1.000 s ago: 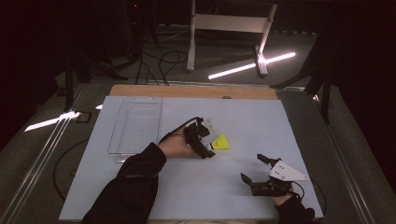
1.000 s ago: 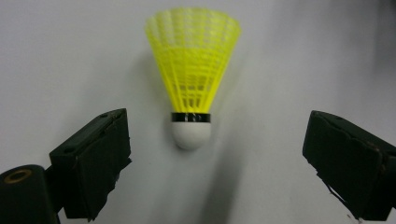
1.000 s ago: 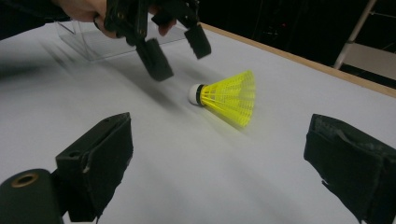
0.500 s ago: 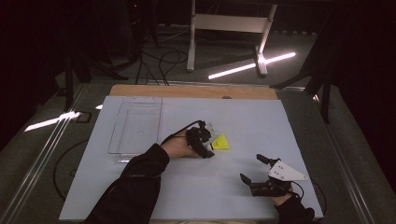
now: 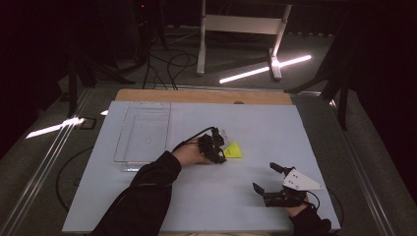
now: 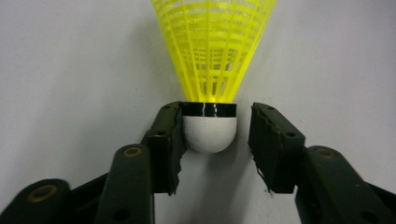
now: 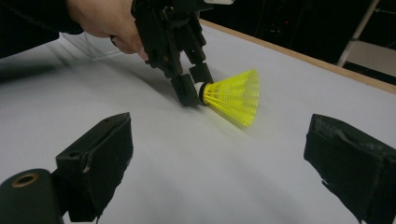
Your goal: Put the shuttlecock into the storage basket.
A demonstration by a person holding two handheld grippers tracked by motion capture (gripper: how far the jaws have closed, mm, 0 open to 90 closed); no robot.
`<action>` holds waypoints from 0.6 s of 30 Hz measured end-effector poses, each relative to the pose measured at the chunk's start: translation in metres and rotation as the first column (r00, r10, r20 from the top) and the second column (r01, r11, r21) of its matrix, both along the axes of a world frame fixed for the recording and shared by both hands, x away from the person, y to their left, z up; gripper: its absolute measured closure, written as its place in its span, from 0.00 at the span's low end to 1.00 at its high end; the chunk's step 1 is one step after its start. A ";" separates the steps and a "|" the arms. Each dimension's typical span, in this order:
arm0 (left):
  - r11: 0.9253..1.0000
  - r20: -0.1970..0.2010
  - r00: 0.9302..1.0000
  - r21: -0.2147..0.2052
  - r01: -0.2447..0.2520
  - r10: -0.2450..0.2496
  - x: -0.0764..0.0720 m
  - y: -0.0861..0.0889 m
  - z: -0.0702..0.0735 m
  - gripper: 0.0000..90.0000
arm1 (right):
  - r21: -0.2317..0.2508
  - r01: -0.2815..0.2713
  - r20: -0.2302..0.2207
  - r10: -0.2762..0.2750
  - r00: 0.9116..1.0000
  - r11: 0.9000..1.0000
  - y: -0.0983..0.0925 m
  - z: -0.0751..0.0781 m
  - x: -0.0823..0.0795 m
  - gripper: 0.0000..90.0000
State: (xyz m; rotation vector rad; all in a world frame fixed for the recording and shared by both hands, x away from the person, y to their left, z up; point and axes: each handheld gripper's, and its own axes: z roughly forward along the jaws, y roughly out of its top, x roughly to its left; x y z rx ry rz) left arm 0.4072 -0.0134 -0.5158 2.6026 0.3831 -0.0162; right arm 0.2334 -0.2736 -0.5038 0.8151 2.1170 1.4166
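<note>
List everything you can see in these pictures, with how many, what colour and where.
shuttlecock: one, yellow skirt, white cork with a black band, lying mid-table, cork between the left claw's jaws.
clear tray: one, transparent, on the table's far left part.
table: one, pale grey-blue top with a wooden far edge.
white frame: one, standing on the floor beyond the table.
cables: several, black, on the floor behind the table.
left claw: one, black, jaws flanking the cork; one touches it, the other stands off.
right claw: one, black with a grey plate, open, near the table's near right corner.
</note>
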 end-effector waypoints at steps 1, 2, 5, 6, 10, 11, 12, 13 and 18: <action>1.000 -0.004 1.000 0.002 -0.005 0.005 0.000 -0.001 0.000 0.64 | -0.001 0.000 0.001 0.000 1.000 1.000 0.000 0.000 0.000 0.09; 1.000 -0.005 1.000 0.004 -0.002 0.002 0.001 -0.001 0.000 0.64 | 0.000 -0.001 0.001 0.001 1.000 1.000 0.000 0.000 0.000 0.09; 1.000 0.001 1.000 0.016 -0.008 0.008 0.002 -0.003 0.001 0.69 | 0.000 -0.001 0.002 0.001 1.000 1.000 0.000 0.000 0.000 0.09; 1.000 -0.005 1.000 0.026 -0.004 0.004 0.003 -0.003 0.002 0.72 | -0.002 0.000 0.000 0.000 1.000 1.000 0.000 0.000 0.000 0.09; 0.999 -0.018 1.000 0.044 -0.003 0.003 0.005 -0.005 0.003 0.73 | -0.001 -0.001 0.001 0.001 1.000 1.000 0.000 0.000 0.000 0.09; 0.999 -0.018 1.000 0.044 -0.003 0.003 0.005 -0.005 0.003 0.73 | -0.001 -0.001 0.001 0.001 1.000 1.000 0.000 0.000 0.000 0.09; 0.999 -0.034 0.999 0.040 0.002 -0.001 0.005 -0.006 0.003 0.73 | -0.001 0.000 0.000 0.000 1.000 1.000 0.000 0.000 0.000 0.09; 0.999 -0.034 0.999 0.040 0.002 -0.001 0.005 -0.006 0.003 0.73 | -0.001 0.000 0.000 0.000 1.000 1.000 0.000 0.000 0.000 0.09; 0.999 -0.051 0.999 0.047 0.021 -0.018 0.004 -0.007 0.008 0.73 | 0.001 0.001 0.000 -0.001 1.000 1.000 0.000 0.000 0.000 0.09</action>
